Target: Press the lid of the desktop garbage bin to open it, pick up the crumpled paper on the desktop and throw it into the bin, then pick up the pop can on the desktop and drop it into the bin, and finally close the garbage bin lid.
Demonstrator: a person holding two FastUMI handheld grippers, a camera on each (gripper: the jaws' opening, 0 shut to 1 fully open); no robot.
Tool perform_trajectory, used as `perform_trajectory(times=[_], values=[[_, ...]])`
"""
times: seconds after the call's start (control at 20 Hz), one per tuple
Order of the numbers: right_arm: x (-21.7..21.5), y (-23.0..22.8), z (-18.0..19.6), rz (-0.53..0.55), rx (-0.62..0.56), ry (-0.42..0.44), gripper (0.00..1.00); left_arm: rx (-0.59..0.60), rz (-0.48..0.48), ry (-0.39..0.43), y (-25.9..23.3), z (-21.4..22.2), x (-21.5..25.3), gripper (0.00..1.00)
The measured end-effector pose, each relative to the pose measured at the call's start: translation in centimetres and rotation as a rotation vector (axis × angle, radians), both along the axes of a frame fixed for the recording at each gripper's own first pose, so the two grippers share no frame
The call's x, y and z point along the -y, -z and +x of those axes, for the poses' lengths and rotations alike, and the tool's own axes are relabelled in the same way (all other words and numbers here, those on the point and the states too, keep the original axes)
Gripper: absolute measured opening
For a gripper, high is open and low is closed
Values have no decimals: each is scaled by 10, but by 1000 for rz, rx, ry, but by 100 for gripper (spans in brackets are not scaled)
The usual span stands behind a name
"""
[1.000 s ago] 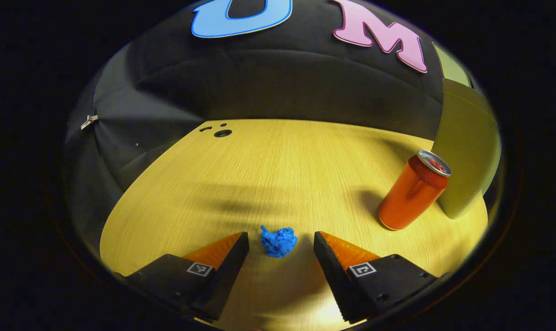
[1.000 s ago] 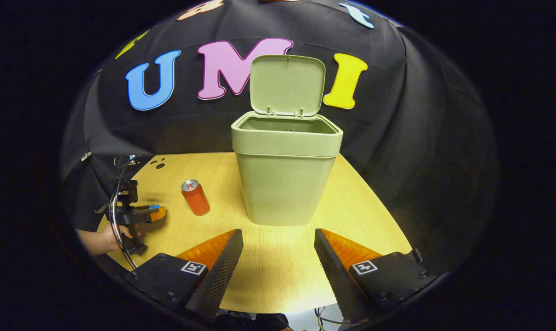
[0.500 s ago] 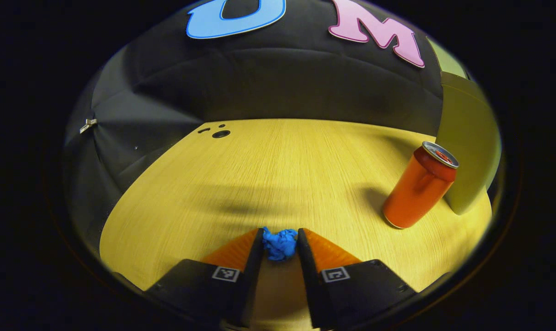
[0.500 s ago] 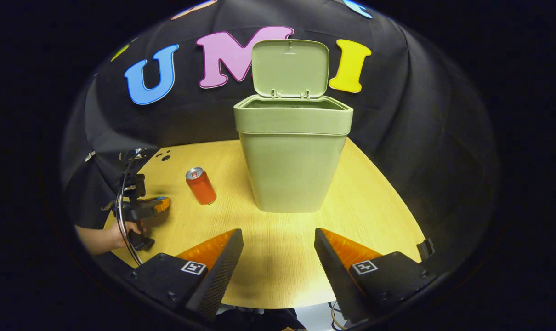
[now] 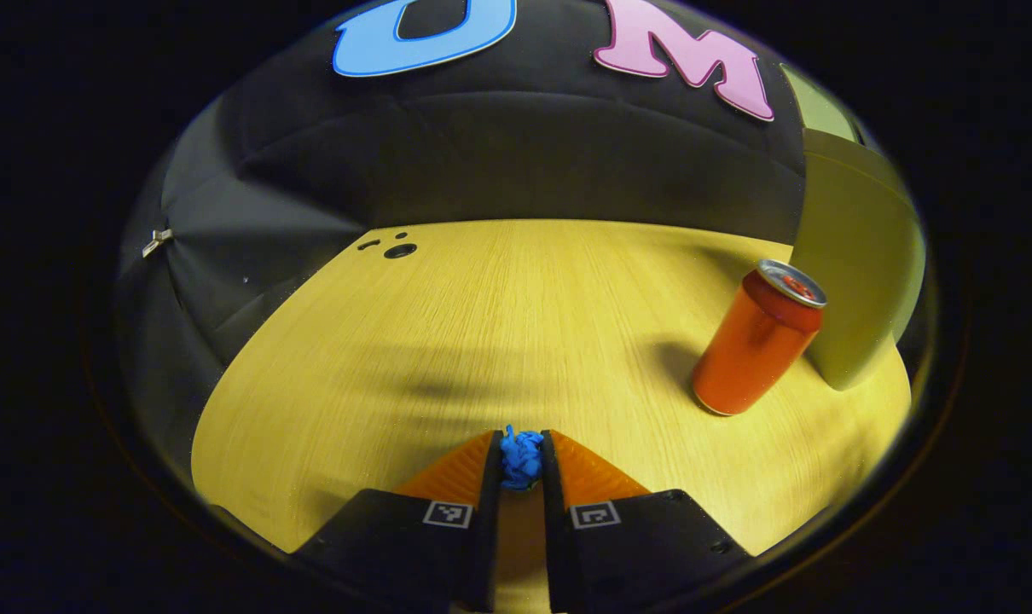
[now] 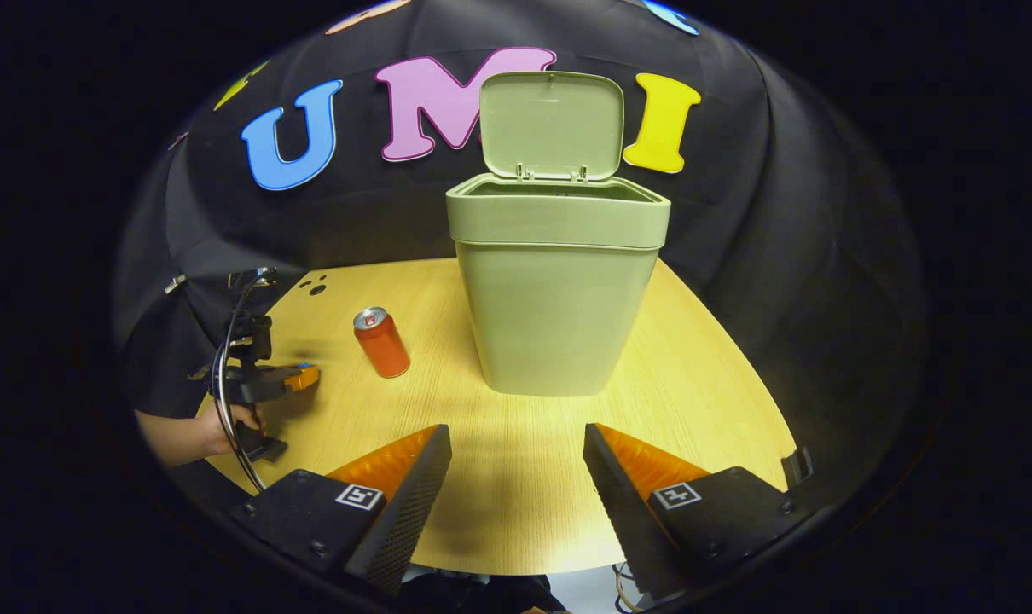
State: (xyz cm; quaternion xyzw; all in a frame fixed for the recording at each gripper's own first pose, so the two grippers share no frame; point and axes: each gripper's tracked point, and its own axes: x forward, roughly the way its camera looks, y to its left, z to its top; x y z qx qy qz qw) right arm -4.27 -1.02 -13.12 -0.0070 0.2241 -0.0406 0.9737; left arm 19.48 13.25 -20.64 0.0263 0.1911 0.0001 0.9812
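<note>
In the left gripper view, the left gripper (image 5: pixel 522 465) has its fingers squeezed on the blue paper ball (image 5: pixel 522 454), low on the wooden surface (image 5: pixel 516 315), ready to lift. The orange can (image 5: pixel 756 339) stands by the bin (image 5: pixel 857 281). In the right gripper view, the right gripper (image 6: pixel 516 477) waits with fingers apart before the bin (image 6: pixel 555 290), whose lid (image 6: pixel 552 125) stands open for the paper.

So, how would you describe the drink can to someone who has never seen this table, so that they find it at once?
Start at the tall pale green plastic bin, its lid standing open, on the light wooden table. Just to its left in the right gripper view stands the small orange metal can, upright, with a silver top. It is the one cylinder there, apart from the bin.
</note>
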Motion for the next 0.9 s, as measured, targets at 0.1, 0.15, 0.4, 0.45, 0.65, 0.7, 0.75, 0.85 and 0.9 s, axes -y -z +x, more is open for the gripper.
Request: perform_trajectory(times=[0.1, 0.15, 0.4, 0.45, 0.65, 0.7, 0.75, 0.85, 0.9], values=[[-2, 1, 5, -3, 3, -18, 99, 26, 24, 17, -17, -9, 2, 27], [-3, 2, 6, -6, 5, -28, 98, 40, 34, 27, -27, -13, 3, 27], [-7, 5, 16, 10, 18, -64, 99, 112, 46, 116, -87, -42, 27, 27], [-7, 7, 18, 18, 20, -68, 99, 130, 53, 133, -100, -48, 33, 28], [-1, 9, 23, 30, 26, -82, 98, 208, 30, 204, -158, -59, 72, 27], [3, 7, 25, 30, 32, -82, 99, 234, 24, 222, -176, -59, 83, 27], [7, 6, 25, 31, 39, -81, 98, 265, 22, 243, -197, -61, 97, 27], [14, 6, 26, 39, 48, -75, 98, 317, 20, 294, -230, -65, 127, 27], [18, 5, 26, 46, 50, -68, 98, 342, 22, 331, -248, -66, 147, 27]])
